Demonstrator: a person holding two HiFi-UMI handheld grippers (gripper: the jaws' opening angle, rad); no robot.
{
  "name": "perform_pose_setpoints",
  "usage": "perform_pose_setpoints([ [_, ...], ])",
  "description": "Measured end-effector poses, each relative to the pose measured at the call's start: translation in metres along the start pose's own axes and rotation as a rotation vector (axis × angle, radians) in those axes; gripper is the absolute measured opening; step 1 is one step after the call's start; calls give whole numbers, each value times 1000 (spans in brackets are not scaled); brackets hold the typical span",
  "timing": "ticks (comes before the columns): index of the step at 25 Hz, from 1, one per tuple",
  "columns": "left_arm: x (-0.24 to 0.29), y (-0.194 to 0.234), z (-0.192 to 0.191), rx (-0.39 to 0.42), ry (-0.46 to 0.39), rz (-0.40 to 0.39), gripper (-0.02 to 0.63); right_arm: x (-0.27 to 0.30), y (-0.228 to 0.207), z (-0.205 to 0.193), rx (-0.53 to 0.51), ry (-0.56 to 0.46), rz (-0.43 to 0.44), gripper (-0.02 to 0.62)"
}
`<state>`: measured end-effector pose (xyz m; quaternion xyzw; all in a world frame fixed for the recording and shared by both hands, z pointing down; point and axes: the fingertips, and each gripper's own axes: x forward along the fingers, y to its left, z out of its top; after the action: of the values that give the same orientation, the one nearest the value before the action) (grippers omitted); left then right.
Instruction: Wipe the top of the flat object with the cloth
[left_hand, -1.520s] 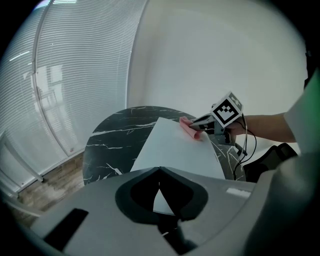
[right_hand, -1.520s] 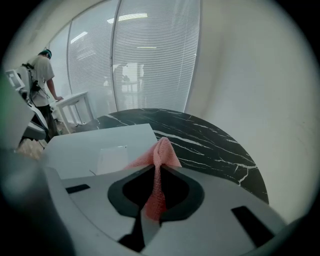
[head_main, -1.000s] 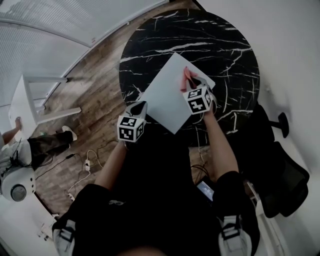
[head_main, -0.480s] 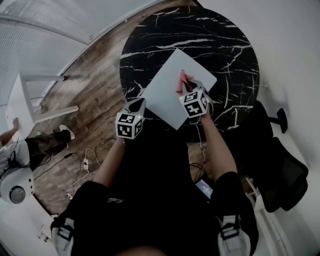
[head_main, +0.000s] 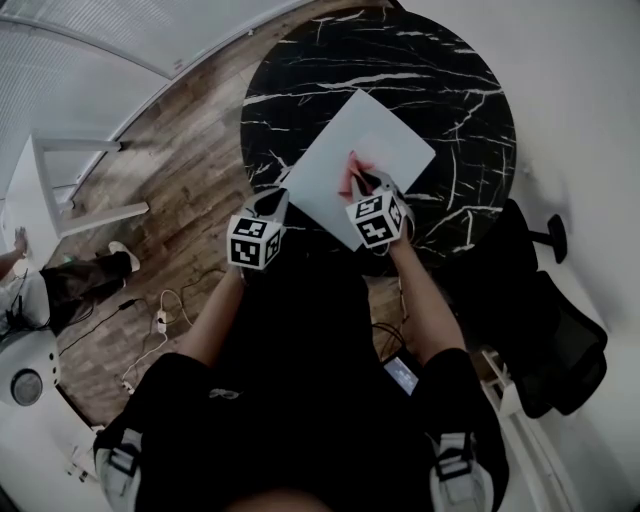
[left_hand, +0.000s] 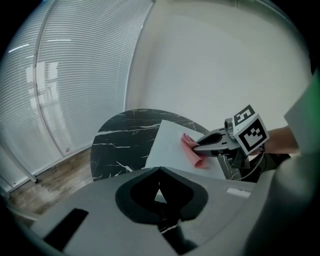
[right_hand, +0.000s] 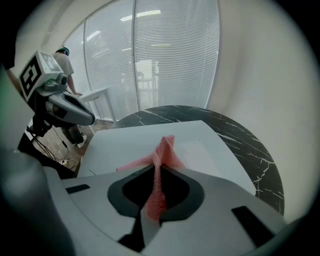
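As right tool (head_main: 360, 183) pinches cloth (right_hand: 165, 152), forearm (head_main: 415, 290) outstretched (bare)

Open marble on the table (head_main: 300, 80) beyond and left of the white board (head_main: 375, 135), free for passing. Far half of the board bare as well. Blocking its near part: right tongs (head_main: 360, 184), clamped on the pink cloth (head_main: 351, 172). Left tongs (head_main: 279, 197), jaws together, crowding the board's near-left corner. Black chair (head_main: 560, 340) hemming the table's right side.
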<state>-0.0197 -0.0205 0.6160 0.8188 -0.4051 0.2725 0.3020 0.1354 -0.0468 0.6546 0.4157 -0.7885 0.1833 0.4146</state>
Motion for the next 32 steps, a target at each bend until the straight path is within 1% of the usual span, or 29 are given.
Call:
perform_pose_setpoints([
  [6, -3, 2, -2, 5, -1, -16, 0, -3, 26, -5, -15, 6, 19, 23],
  [14, -9, 6, -8, 28, 7, -44, 0, -6, 47, -9, 7, 3, 8, 23],
  [23, -16, 11, -16, 68, 18, -97, 0, -11, 71, -16, 54, 4, -36, 23],
  [27, -21, 20, -22, 81, 26, -123, 0, -11, 84, -17, 75, 15, -62, 23],
  [32, -30, 33, -28, 86, 27, -149, 0, -12, 106, -20, 85, 37, -74, 23],
])
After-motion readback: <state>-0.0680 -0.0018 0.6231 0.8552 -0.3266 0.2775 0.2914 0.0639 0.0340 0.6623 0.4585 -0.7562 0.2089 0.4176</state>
